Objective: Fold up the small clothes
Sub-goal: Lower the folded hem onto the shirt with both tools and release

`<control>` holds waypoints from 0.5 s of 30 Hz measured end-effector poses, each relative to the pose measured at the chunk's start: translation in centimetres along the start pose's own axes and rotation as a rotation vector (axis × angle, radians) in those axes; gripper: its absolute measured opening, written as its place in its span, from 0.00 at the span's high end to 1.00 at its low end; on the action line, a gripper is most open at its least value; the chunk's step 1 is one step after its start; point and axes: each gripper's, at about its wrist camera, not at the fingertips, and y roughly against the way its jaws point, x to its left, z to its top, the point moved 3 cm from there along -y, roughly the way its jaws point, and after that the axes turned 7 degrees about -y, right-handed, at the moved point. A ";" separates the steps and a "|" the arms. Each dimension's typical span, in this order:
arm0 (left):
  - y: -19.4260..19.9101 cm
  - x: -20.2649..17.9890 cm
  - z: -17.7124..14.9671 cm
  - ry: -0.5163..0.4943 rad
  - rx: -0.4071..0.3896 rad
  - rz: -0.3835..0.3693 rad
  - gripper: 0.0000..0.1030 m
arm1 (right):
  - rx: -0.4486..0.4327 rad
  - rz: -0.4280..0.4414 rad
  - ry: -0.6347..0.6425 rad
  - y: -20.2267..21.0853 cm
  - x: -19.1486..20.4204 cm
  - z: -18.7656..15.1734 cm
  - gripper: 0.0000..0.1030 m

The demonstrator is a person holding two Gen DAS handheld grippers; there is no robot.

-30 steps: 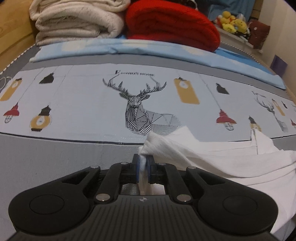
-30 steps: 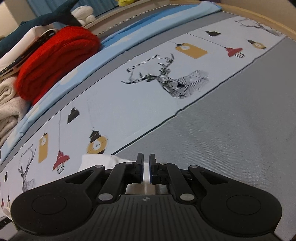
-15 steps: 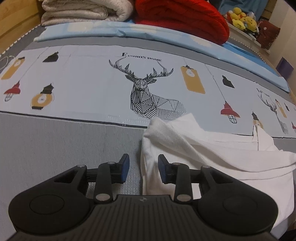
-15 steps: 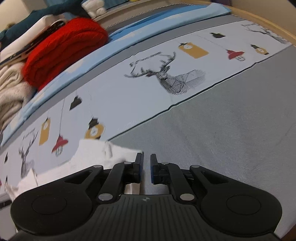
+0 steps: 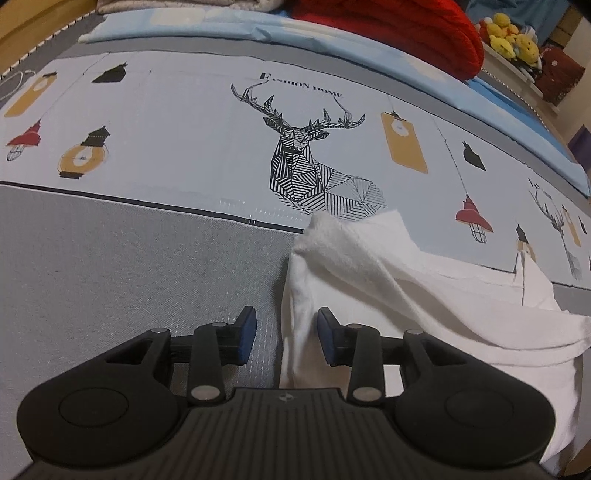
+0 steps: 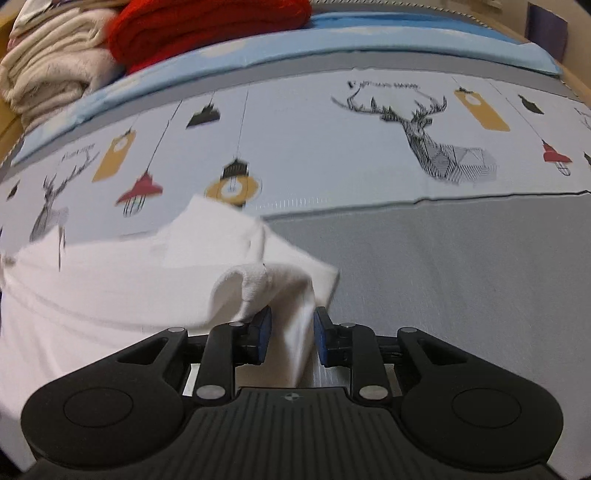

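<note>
A small white garment [image 5: 399,291] lies rumpled on the bed, partly on the grey band and partly on the printed sheet. My left gripper [image 5: 287,334] is open, its jaws apart around the garment's left edge, not pinching it. The garment also shows in the right wrist view [image 6: 122,291]. My right gripper [image 6: 291,334] is open, with a raised fold of the garment's right corner standing between its jaws.
The bed sheet [image 5: 177,140] has deer and lamp prints, with a grey band [image 5: 110,266] near me. A red knitted blanket [image 5: 399,26] and cream blankets [image 6: 51,70] are stacked at the far side. Plush toys [image 5: 513,40] sit on a ledge at the far right.
Both grippers were shut on the garment's corners and have opened, the left first. The garment has dropped onto the bed. Both grippers have drawn back a little.
</note>
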 end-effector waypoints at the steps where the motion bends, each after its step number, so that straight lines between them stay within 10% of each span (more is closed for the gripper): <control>1: -0.2 0.1 0.1 0.011 0.002 -0.006 0.61 | -0.013 0.001 -0.013 -0.2 0.1 0.4 0.75; 4: -0.6 0.3 0.8 0.039 -0.014 -0.037 0.68 | -0.038 0.021 -0.058 -0.7 0.2 1.5 0.75; 6: -0.5 0.2 1.4 0.032 -0.045 -0.058 0.92 | -0.054 0.041 -0.068 -0.9 0.5 2.1 0.75; 9: 0.4 0.0 2.7 0.014 -0.135 -0.053 0.94 | -0.082 0.077 -0.073 -1.0 0.9 2.8 0.97; 15: 2.1 -0.7 4.8 -0.037 -0.335 0.015 0.95 | -0.274 0.103 -0.312 0.8 -1.1 5.1 0.97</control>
